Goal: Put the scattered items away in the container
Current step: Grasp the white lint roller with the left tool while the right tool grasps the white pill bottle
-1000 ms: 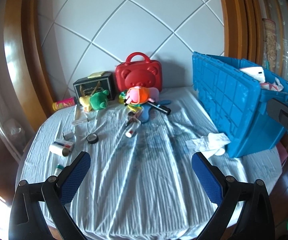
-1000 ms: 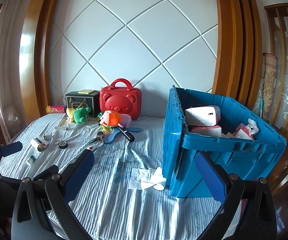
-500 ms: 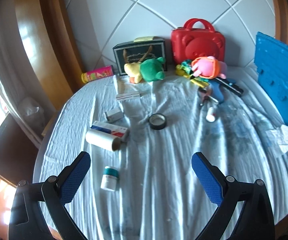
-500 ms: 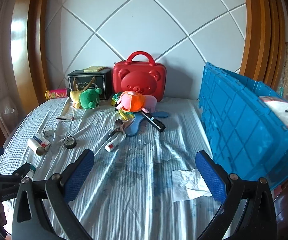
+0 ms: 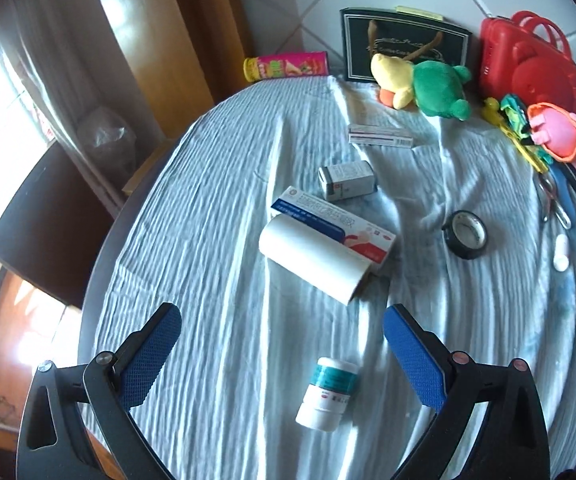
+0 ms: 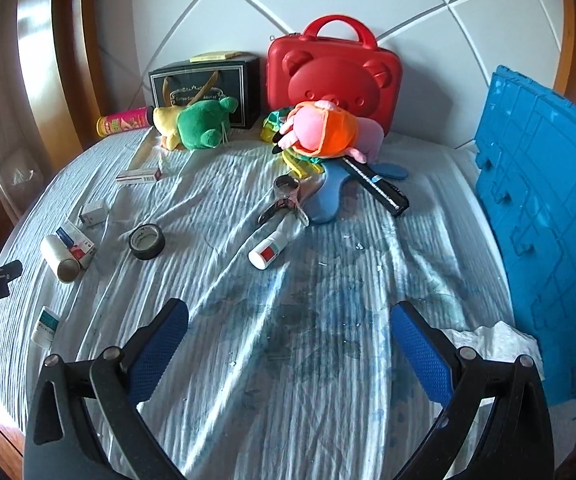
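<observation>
My left claw (image 5: 279, 340) is wide open, hovering low over the near left part of the table (image 5: 191, 240), which has a wrinkly pale blue cloth on it. A little white pill bottle (image 5: 327, 394) with a teal label lies on its side right between the two blue pads, not touched by either. Just past it is a white paper roll (image 5: 314, 264) lying against a white-and-blue box (image 5: 334, 228), and beyond those a small grey box (image 5: 347, 180). A roll of black tape (image 5: 465, 234) sits off to the right of them.

My right claw (image 6: 290, 340) is open too, holding nothing, over a stained bare patch of cloth. Ahead of it a small white tube (image 6: 268, 250) lies next to some metal clippers (image 6: 283, 198), a blue paddle-shaped thing (image 6: 328, 196) and a black marker (image 6: 376, 186). Behind those, a pink and orange plush (image 6: 322, 128) lies in front of the red bear case (image 6: 334, 74), with a green plush (image 6: 201, 122) by the black box (image 6: 203, 84) and a pink can (image 6: 123, 120) at the far left.

The blue bin (image 6: 548, 200) is at the right edge of the table, only its ribbed side showing, with a crumpled tissue (image 6: 496, 338) lying at its base.
</observation>
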Available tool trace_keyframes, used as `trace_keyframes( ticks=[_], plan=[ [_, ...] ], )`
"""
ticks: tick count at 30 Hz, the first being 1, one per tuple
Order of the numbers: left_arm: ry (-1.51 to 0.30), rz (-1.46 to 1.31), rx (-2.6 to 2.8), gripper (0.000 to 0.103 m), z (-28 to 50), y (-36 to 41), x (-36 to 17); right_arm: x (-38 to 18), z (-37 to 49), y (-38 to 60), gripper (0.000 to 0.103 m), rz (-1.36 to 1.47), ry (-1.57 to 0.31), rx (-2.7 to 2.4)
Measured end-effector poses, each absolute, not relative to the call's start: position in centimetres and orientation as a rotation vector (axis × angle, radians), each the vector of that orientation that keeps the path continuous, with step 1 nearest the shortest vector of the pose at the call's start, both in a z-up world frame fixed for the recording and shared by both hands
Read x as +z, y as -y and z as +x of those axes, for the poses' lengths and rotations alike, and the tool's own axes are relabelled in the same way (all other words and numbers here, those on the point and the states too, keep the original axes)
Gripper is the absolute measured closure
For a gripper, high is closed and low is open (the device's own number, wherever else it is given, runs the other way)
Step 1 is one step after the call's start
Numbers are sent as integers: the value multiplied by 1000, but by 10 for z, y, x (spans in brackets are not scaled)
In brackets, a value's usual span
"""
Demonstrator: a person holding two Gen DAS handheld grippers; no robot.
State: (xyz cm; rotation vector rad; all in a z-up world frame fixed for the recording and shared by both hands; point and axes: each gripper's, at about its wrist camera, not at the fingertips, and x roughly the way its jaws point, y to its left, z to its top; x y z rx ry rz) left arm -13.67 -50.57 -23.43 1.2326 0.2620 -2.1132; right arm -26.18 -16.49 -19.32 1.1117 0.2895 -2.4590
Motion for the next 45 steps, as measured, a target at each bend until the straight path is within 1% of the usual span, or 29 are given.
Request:
trace_keyframes(
  ticks=[4,8,13,15,18,22,26,34,36,37,38,39,40,43,45],
  plan=[
    [-381,1244,-2060,1,-150,527,-248,-217,-288,181,0,1153,-313,-2389],
    [-442,1255,-2075,1,-178,537,-260,-234,-303,195,0,1177,-344,-2337],
    [-528,1351,-2013,1,-208,556,-297,-249,-318,202,0,1227,-357,-2326],
    [-523,1382,-1989,1,-206,560,-308,-253,-325,203,0,1243,-349,-2330],
    [-563,1379,-2000,1,-190,564,-313,-258,-335,207,0,1267,-340,-2334],
    [-570,1383,-2016,1,-176,567,-317,-264,-343,216,0,1277,-326,-2319],
    [-542,1398,-2020,1,-179,569,-324,-275,-358,225,0,1310,-310,-2308],
    [-527,1436,-2029,1,-186,573,-337,-297,-395,222,1,1445,-185,-2375],
    [-531,1442,-2035,1,-186,575,-338,-302,-401,225,14,1478,-186,-2394],
    [-532,1447,-2033,1,-187,576,-339,-304,-403,228,27,1483,-197,-2400],
    [-532,1449,-2033,1,-187,577,-339,-308,-404,231,33,1492,-211,-2397],
    [-532,1451,-2034,1,-188,578,-339,-313,-406,235,36,1505,-226,-2388],
    [-531,1454,-2035,1,-188,578,-340,-317,-408,238,41,1518,-242,-2380],
    [-527,1461,-2041,1,-189,580,-341,-326,-410,246,49,1524,-295,-2383],
    [-532,1469,-2041,1,-190,581,-343,-327,-409,249,52,1507,-320,-2390]
  ],
)
